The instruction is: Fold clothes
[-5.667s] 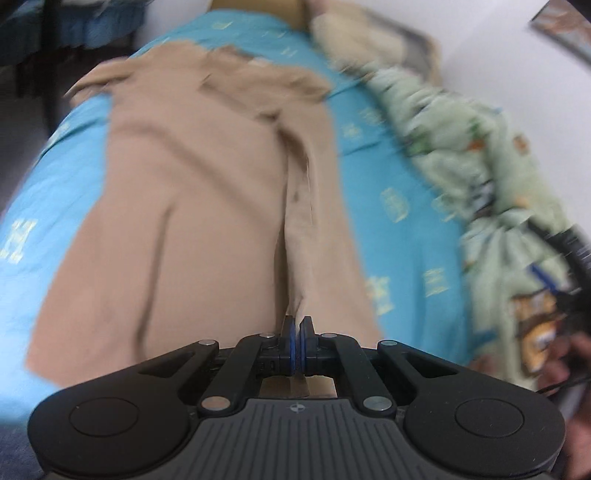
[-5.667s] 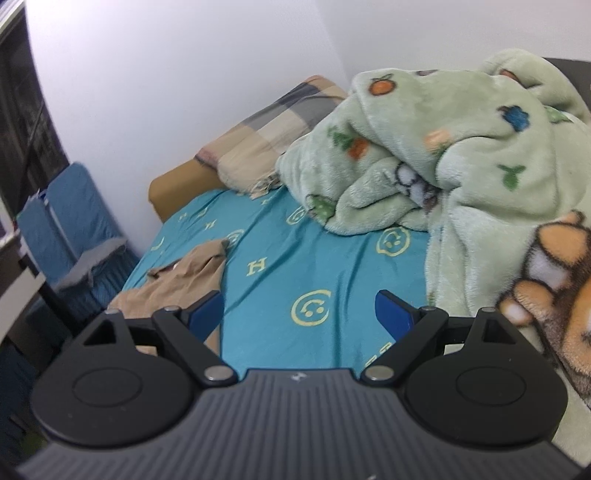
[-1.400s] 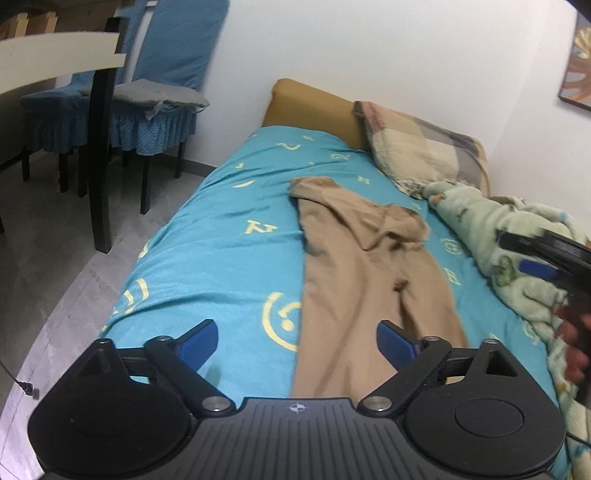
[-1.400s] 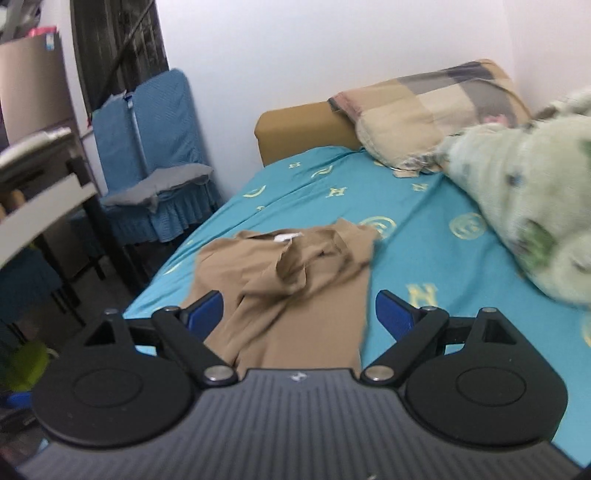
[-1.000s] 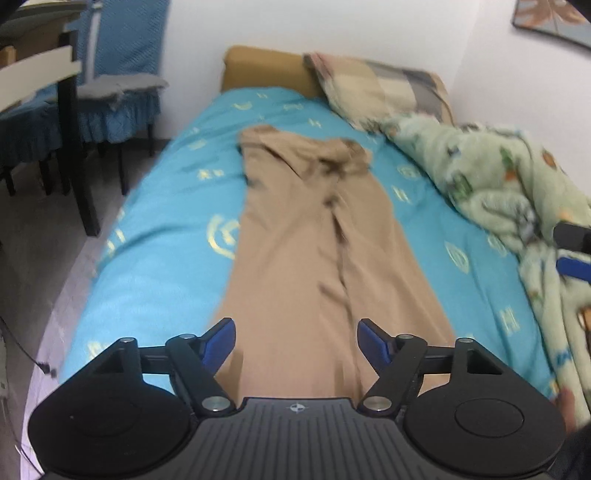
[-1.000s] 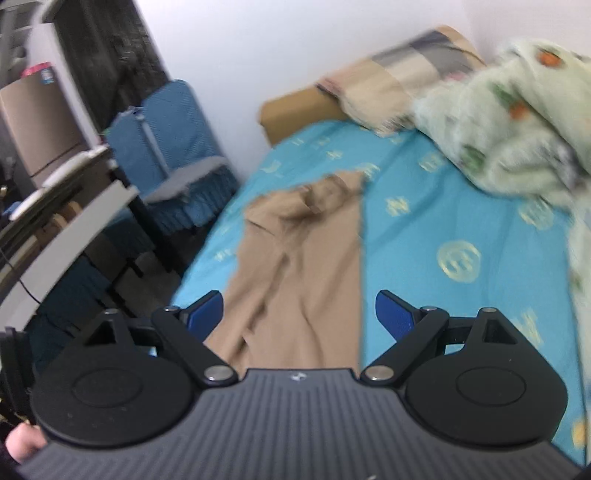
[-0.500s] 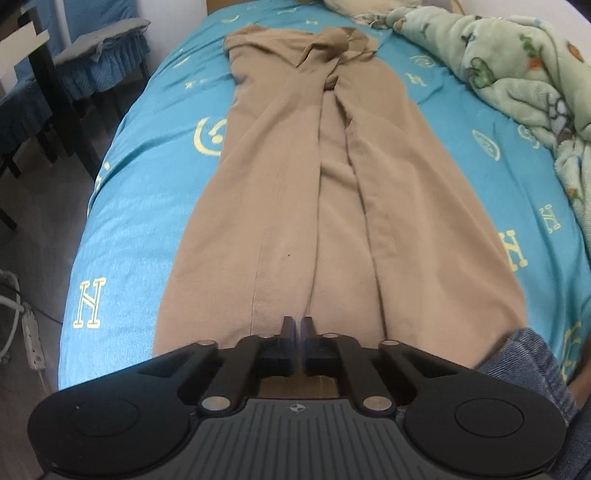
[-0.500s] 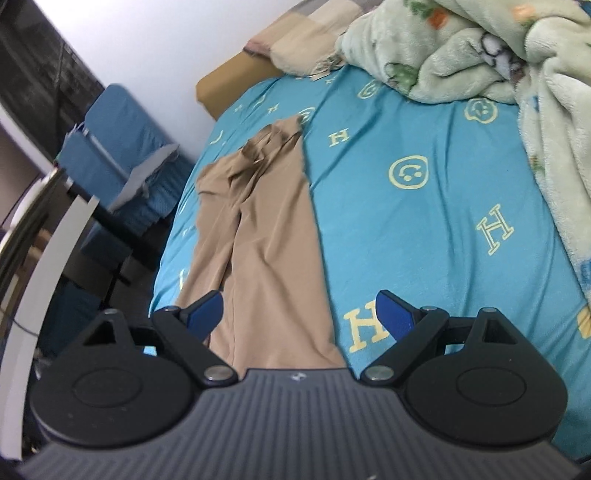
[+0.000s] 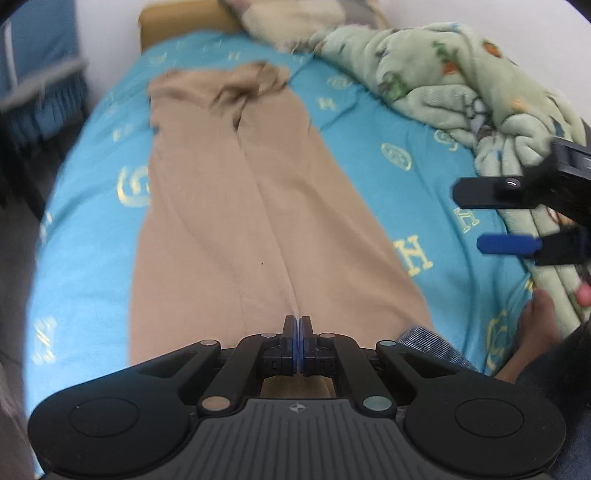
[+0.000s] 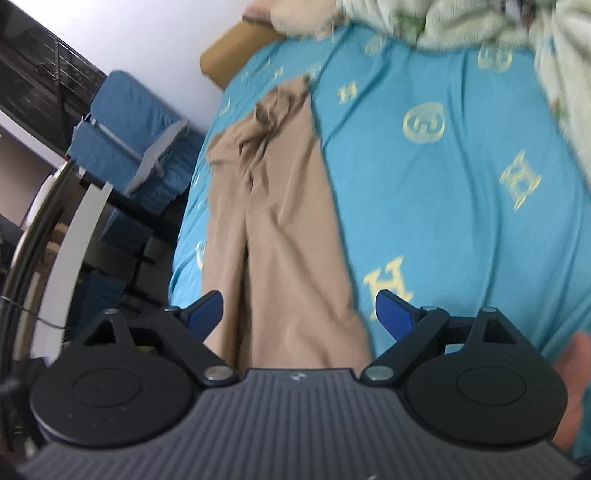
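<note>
Tan trousers lie lengthwise on the blue bed sheet, waistband far, leg hems near me. My left gripper is shut over the near hem end, where the two legs meet; whether cloth is pinched between the pads is hidden. My right gripper is open and empty, its fingers straddling the near end of the right trouser leg from above. It also shows in the left wrist view, hovering to the right over the sheet.
A green patterned blanket is heaped along the right side of the bed. A pillow lies at the head. Blue-covered chairs and a table stand left of the bed. A hand rests at lower right.
My left gripper stays shut at the hem end and the view has tilted slightly. My right gripper has dropped lower and closer over the right trouser leg, still open.
</note>
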The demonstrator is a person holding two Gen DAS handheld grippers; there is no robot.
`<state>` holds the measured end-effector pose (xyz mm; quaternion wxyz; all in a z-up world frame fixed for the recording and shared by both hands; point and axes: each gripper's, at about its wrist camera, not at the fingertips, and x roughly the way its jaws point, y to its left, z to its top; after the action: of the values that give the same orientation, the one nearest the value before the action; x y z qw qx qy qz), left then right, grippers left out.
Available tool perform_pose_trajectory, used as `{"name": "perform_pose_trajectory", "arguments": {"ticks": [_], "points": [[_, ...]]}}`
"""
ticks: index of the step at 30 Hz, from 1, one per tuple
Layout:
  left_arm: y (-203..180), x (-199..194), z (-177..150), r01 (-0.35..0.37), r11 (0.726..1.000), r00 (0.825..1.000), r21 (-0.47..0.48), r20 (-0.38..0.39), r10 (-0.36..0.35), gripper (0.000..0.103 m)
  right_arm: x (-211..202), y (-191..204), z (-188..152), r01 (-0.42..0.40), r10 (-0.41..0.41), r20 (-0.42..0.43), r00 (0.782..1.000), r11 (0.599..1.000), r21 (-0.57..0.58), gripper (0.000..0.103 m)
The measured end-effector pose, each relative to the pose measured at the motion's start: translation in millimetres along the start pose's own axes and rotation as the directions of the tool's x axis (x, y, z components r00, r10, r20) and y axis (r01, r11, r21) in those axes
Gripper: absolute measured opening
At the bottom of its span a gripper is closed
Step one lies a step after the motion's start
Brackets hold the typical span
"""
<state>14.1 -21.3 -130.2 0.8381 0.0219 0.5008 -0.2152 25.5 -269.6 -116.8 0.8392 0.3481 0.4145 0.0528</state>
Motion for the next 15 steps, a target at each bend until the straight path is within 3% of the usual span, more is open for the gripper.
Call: {"name": "perform_pose_trajectory", "arguments": {"ticks": [2,6,9,10,11,15], "points": [[13.5,-1.1,1.3,0.048,0.996,0.999,-0.069,-0.014,-0.049,0.018,6.6,-4.2,-0.9,-0.012,0.013,-0.037,0.999,0.999,0.030,0.091],[44.5,-15.3,3.1,0.057,0.979,0.998,-0.197,0.037,-0.051,0.069,20.5,-14.1,-1.2,-0.010,0.020,-0.100,0.995,0.995,0.104,0.090],[75.9,-18.9,1.7,0.018,0.947,0.998,-0.322,0.066,0.004,0.078,32.7,-20.0,-3.1,0.016,0.004,-0.156,0.988,0.992,0.125,0.087],[86.8,-19.5,0.2,0.006,0.930,0.997,-0.367,0.070,0.022,0.079,36.4,-21.0,-4.3,0.040,-0.019,-0.173,0.985,0.992,0.121,0.082],[98.2,-19.4,-2.3,-0.008,0.909,0.997,-0.417,0.067,0.039,0.079,40.1,-22.0,-5.5,0.064,-0.041,-0.190,0.981,0.991,0.116,0.076],[137.0,-13.9,-14.7,-0.056,0.805,0.996,-0.590,0.025,0.088,0.079,52.9,-21.8,-10.9,0.151,-0.126,-0.234,0.964,0.984,0.093,0.077]]}}
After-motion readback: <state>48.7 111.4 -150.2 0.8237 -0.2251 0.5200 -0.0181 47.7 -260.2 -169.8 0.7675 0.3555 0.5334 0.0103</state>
